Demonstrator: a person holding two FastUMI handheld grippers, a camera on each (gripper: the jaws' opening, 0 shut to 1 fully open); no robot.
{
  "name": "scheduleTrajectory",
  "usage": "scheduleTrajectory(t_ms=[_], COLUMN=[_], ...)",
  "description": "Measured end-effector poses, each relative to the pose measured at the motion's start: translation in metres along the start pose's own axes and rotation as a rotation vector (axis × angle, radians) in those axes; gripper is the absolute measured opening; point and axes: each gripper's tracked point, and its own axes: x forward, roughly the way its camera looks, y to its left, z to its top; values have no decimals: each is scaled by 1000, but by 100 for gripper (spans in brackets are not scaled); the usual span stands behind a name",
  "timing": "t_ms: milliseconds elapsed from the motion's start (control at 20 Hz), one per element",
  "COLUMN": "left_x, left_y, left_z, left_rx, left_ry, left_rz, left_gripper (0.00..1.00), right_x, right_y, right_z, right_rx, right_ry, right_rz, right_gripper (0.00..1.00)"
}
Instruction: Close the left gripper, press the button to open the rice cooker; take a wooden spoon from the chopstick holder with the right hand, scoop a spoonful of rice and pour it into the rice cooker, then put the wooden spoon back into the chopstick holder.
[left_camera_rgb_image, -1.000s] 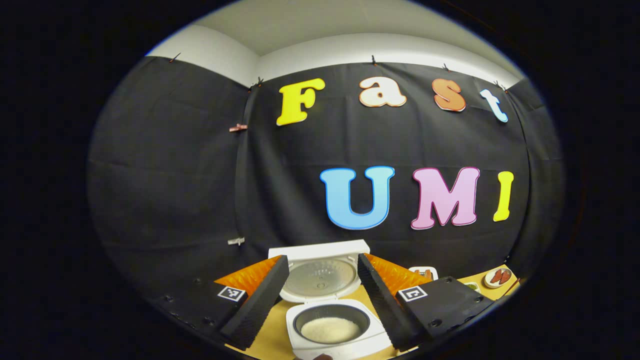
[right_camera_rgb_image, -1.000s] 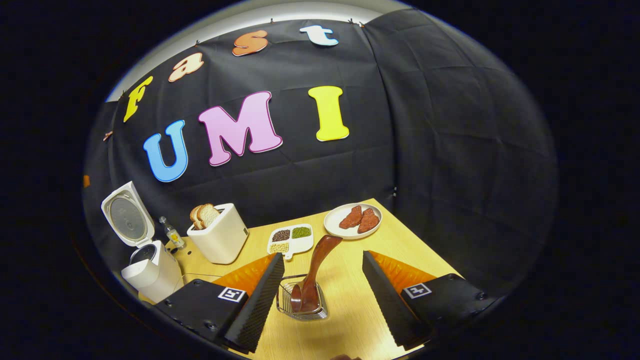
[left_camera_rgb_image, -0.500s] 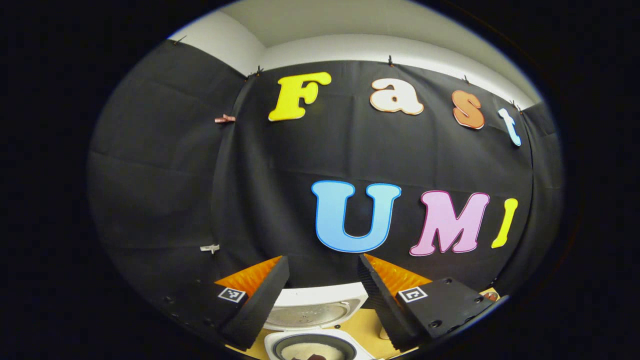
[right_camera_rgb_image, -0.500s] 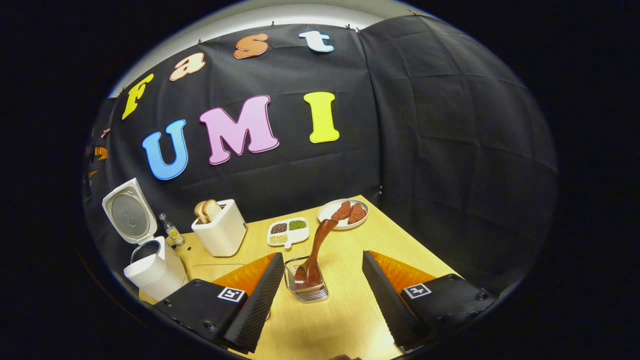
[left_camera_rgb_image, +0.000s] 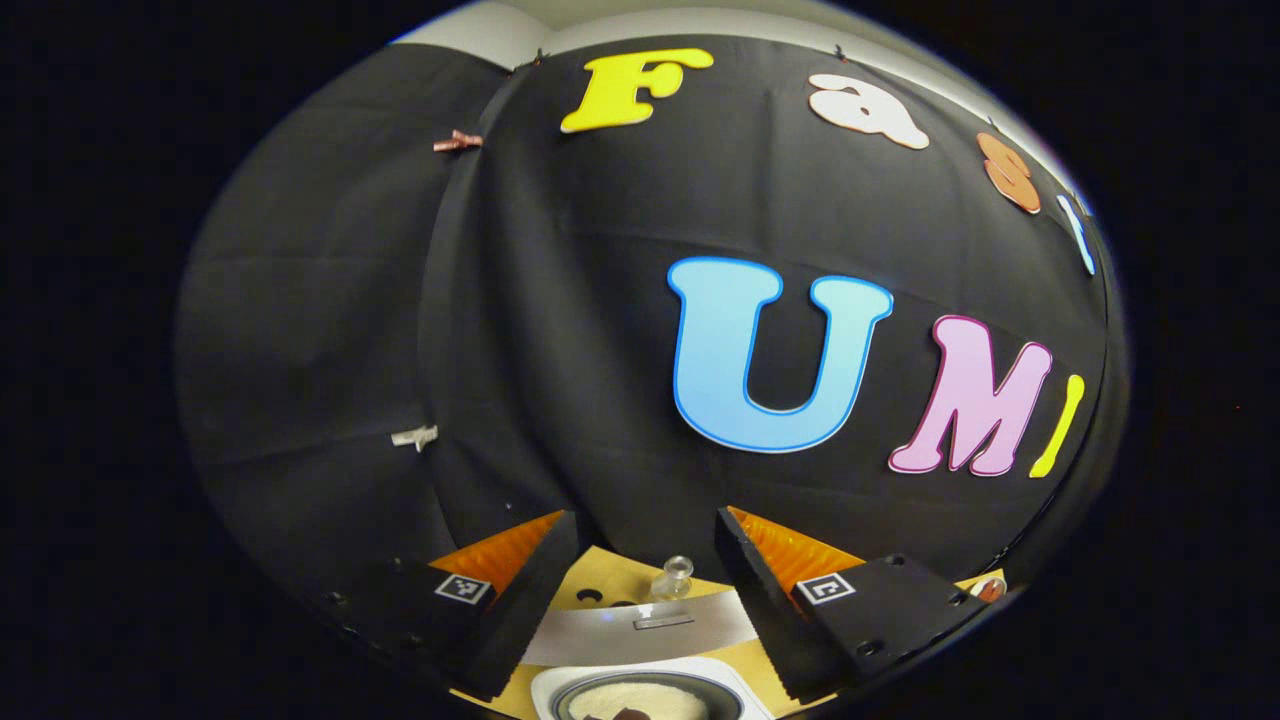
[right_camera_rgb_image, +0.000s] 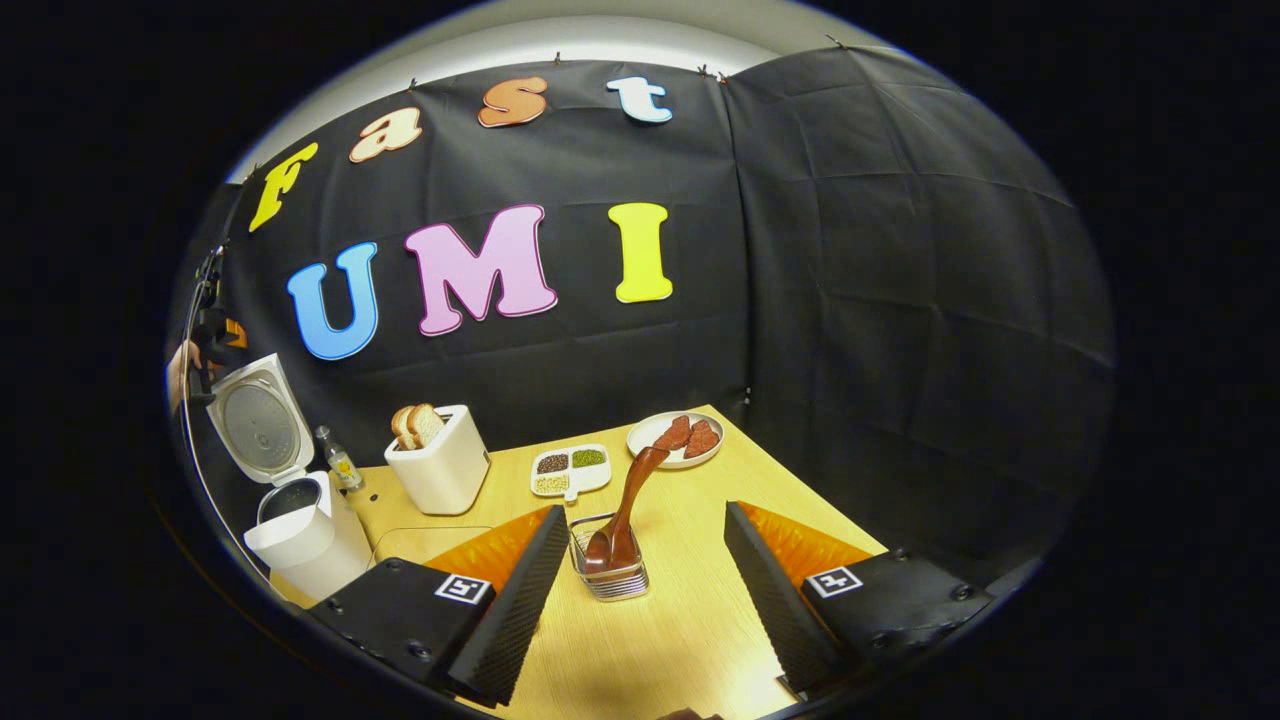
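Right gripper (right_camera_rgb_image: 640, 590) is hanging open, wooden spoon (right_camera_rgb_image: 628, 508) at twelve o'clock (inside chopstick holder (right_camera_rgb_image: 610, 578)); left gripper (left_camera_rgb_image: 640, 590) is gaping above rice cooker (left_camera_rgb_image: 640, 690).

One rice cooker (right_camera_rgb_image: 300, 530) stands at the far left of the table (right_camera_rgb_image: 690, 620), lid up. One small bottle (right_camera_rgb_image: 340, 465), one toaster (right_camera_rgb_image: 440, 470) holding two bread slices (right_camera_rgb_image: 415, 425). One divided dish (right_camera_rgb_image: 570, 470) with three fillings, one plate (right_camera_rgb_image: 650, 435) bearing two red pieces. One chopstick holder (right_camera_rgb_image: 610, 575), one wooden spoon (right_camera_rgb_image: 630, 500) in it.
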Motion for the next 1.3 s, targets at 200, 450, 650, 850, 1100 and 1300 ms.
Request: scheduleTrajectory(t_ms=[200,450,650,850,1100,1300], left_x=[8,-17,-57,-98,-136,-149], left_y=[5,-4,-14,-25,-33,-38], left_z=[-29,-46,-75,-118,-184,-221], left_rx=[10,15,8,-4,-4,35], left_ry=[108,188,246,294,368,358], left_rz=[58,94,97,98,132,158], left_gripper=[95,99,99,99,99,99], right_x=[-1,5,11,18,34,45], right_y=[4,2,-2,-9,-24,-40], right_z=[-7,-13,-19,-25,-34,-36], right_rx=[-4,-4,6,1,-31,-45], right_ry=[15,33,48,75,121,136], right_rz=[20,52,89,138,205,229], right_gripper=[98,98,98,98,98,98])
